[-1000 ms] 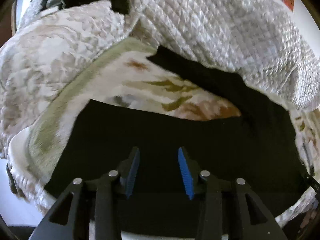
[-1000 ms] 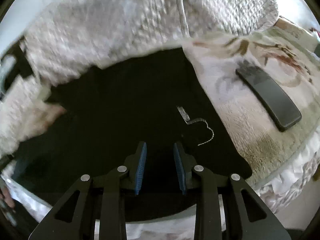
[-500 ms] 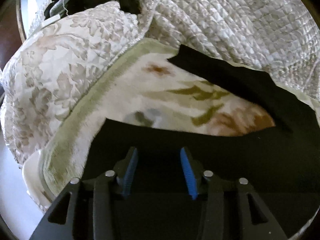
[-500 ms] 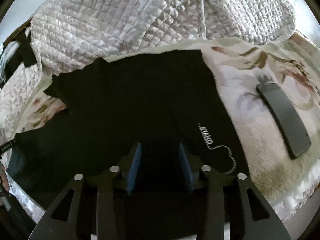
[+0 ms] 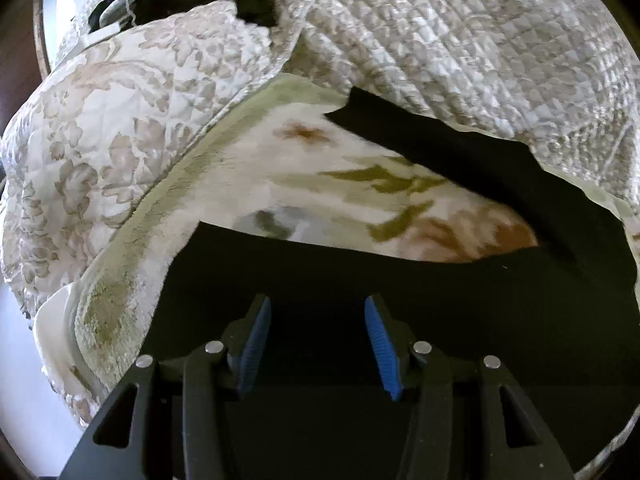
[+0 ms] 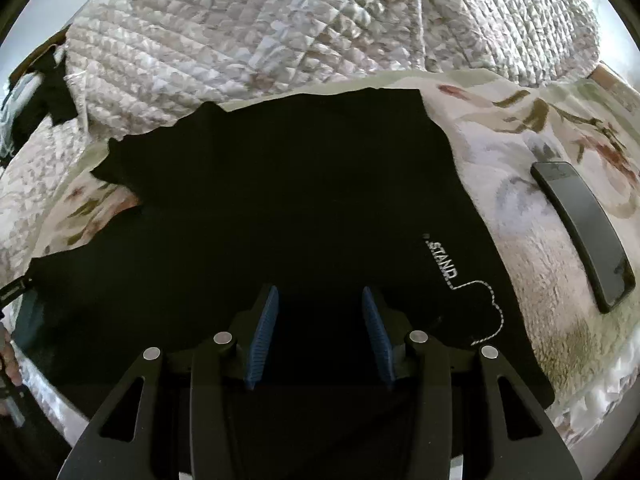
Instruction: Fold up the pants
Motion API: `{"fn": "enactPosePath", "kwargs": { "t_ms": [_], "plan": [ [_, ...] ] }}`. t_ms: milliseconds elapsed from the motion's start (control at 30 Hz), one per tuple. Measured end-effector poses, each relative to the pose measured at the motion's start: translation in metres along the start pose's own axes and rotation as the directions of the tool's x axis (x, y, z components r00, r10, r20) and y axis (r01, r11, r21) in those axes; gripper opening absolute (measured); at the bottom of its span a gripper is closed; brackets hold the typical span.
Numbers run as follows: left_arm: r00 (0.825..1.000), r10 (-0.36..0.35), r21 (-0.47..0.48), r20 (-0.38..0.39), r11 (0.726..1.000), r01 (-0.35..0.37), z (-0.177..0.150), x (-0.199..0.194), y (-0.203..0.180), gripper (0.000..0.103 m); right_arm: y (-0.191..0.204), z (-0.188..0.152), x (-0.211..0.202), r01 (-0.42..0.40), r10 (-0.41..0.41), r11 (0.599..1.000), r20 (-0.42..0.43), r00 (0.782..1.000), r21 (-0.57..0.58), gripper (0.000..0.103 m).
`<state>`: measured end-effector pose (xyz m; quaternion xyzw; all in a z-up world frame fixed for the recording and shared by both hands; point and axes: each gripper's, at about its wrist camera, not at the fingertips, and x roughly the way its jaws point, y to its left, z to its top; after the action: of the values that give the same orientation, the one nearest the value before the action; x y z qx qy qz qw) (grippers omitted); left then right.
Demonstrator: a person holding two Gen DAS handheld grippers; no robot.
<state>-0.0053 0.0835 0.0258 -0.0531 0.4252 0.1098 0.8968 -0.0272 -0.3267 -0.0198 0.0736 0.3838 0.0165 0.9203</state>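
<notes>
Black pants [image 6: 288,208] lie spread flat on a floral blanket [image 6: 520,264] on a bed. White "STAND" lettering [image 6: 442,260] with a stitched line marks their right side. In the left wrist view the two legs [image 5: 460,280] part in a V, with blanket showing between them. My left gripper [image 5: 316,308] is open, low over the near leg. My right gripper [image 6: 318,300] is open, low over the upper part of the pants, left of the lettering. Neither holds cloth.
A dark phone [image 6: 584,232] lies on the blanket right of the pants. A bunched quilted cover [image 6: 280,28] rises behind the pants, also in the left wrist view [image 5: 460,40]. A patterned pillow [image 5: 100,140] sits left. The bed edge [image 5: 48,340] drops off at lower left.
Both grippers have moved closer and lower over the pants. The right gripper's jaws have opened wider. The pants lie as before.
</notes>
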Motion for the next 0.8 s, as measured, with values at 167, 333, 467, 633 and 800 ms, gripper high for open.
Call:
{"fn": "enactPosePath", "kwargs": {
  "t_ms": [167, 333, 467, 633, 800],
  "plan": [
    [0.999, -0.040, 0.024, 0.011, 0.999, 0.040, -0.010, -0.019, -0.014, 0.053, 0.012, -0.009, -0.012, -0.041, 0.041, 0.999, 0.002, 0.999, -0.026, 0.044],
    [0.997, -0.077, 0.039, -0.003, 0.996, 0.077, -0.023, -0.030, -0.025, 0.054, 0.021, -0.021, -0.019, -0.078, 0.078, 0.996, -0.010, 0.997, -0.045, 0.052],
    [0.996, -0.091, 0.052, -0.015, 0.994, 0.091, -0.031, -0.035, -0.033, 0.054, 0.026, -0.028, -0.023, -0.098, 0.097, 0.994, -0.018, 0.995, -0.057, 0.052],
    [0.995, -0.096, 0.068, -0.013, 0.993, 0.096, -0.034, -0.039, -0.039, 0.054, 0.029, -0.029, -0.024, -0.116, 0.115, 0.991, -0.021, 0.993, -0.064, 0.052],
    [0.995, -0.103, 0.083, -0.007, 0.991, 0.103, -0.029, -0.039, -0.044, 0.054, 0.035, -0.024, -0.023, -0.131, 0.129, 0.988, -0.026, 0.991, -0.080, 0.052]
  ]
}}
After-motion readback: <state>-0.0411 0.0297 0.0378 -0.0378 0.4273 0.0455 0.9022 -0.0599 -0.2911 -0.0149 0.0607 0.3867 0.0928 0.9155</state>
